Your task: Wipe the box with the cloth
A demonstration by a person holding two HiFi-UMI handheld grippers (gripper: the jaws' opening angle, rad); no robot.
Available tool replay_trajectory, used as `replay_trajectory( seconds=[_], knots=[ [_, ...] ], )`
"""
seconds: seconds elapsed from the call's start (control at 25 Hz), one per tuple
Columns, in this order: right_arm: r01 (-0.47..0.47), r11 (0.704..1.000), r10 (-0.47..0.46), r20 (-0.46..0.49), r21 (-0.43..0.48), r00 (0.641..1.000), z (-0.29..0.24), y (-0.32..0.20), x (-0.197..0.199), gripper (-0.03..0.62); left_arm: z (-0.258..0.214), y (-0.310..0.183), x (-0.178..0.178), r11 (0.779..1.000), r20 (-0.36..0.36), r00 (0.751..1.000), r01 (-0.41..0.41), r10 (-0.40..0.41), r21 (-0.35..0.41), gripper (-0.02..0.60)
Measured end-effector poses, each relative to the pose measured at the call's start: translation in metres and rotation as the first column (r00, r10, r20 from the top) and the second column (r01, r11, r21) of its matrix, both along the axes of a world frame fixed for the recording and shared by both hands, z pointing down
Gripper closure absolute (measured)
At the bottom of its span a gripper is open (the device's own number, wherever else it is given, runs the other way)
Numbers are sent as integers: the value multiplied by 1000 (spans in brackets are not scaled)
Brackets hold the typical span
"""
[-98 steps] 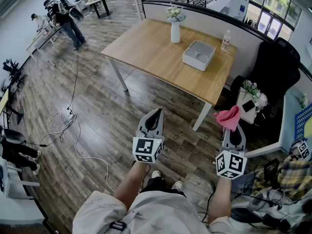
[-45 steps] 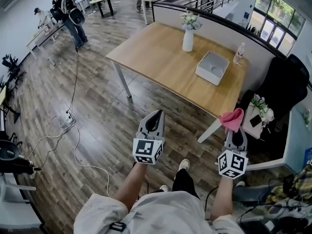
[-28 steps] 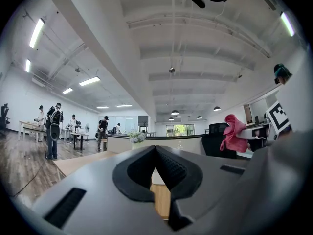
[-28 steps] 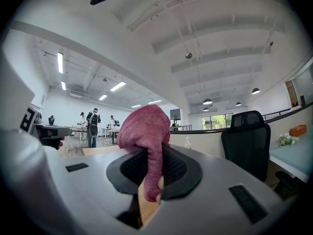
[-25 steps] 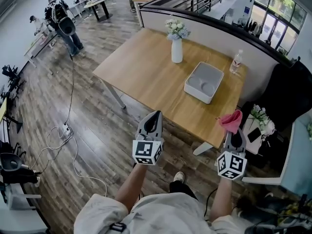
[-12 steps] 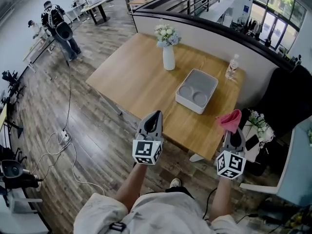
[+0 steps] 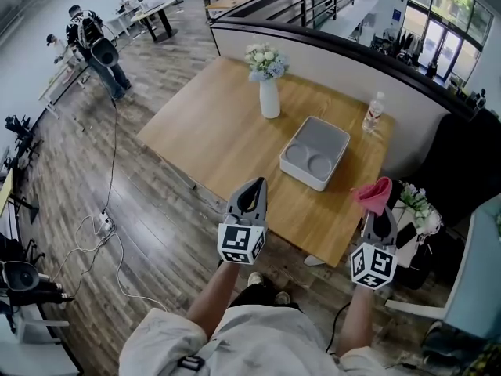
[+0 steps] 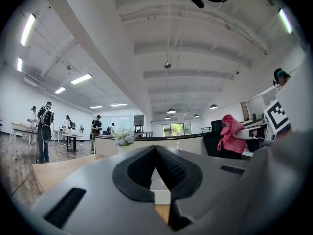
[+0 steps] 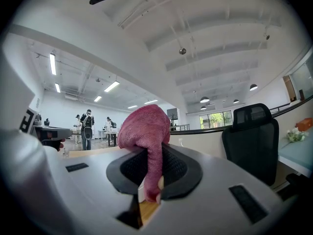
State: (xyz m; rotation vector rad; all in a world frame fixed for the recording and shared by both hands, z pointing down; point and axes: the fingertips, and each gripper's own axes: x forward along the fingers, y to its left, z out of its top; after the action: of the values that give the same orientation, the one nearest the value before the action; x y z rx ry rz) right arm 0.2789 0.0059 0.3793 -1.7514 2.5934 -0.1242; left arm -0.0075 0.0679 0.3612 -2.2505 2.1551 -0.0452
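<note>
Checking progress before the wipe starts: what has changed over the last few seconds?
The person has walked up to the table; its box, vase and bottle now lie nearer, just ahead. Nothing was grasped or released. Unchanged: the right tongs stay shut on the pink cloth, the left tongs stay shut and empty, and the box is untouched.

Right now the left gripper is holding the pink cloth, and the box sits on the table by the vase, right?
Not quite. The right gripper holds the pink cloth, as the right gripper view shows. The box does sit on the table by the vase.
</note>
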Motion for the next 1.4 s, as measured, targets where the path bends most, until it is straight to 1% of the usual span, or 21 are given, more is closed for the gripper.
replay_trajectory(
  seconds=[0.16,0.28,0.6,0.96,1.24,1.4],
  knots=[
    [-9,1000,9,-4,1,1000,3,-9,-5,531,3,-12,-1,1000,1,1000,-29,29,-7,572],
    [-20,1000,20,-3,5,1000,5,-23,-14,531,4,-27,-9,999,8,999,-49,49,3,572],
    [-43,999,44,-24,19,999,-2,-71,-54,531,4,-86,-51,997,-25,997,-73,74,23,572],
    [-80,997,80,-41,3,996,-5,-124,-99,531,1,-151,-98,993,-30,993,-114,115,21,572],
    [-106,994,107,-55,19,993,-12,-154,-132,531,0,-188,-131,989,-47,989,-142,143,30,572],
    [-116,993,118,-72,37,990,-19,-161,-147,531,1,-202,-146,986,-56,985,-160,162,40,572]
  ],
)
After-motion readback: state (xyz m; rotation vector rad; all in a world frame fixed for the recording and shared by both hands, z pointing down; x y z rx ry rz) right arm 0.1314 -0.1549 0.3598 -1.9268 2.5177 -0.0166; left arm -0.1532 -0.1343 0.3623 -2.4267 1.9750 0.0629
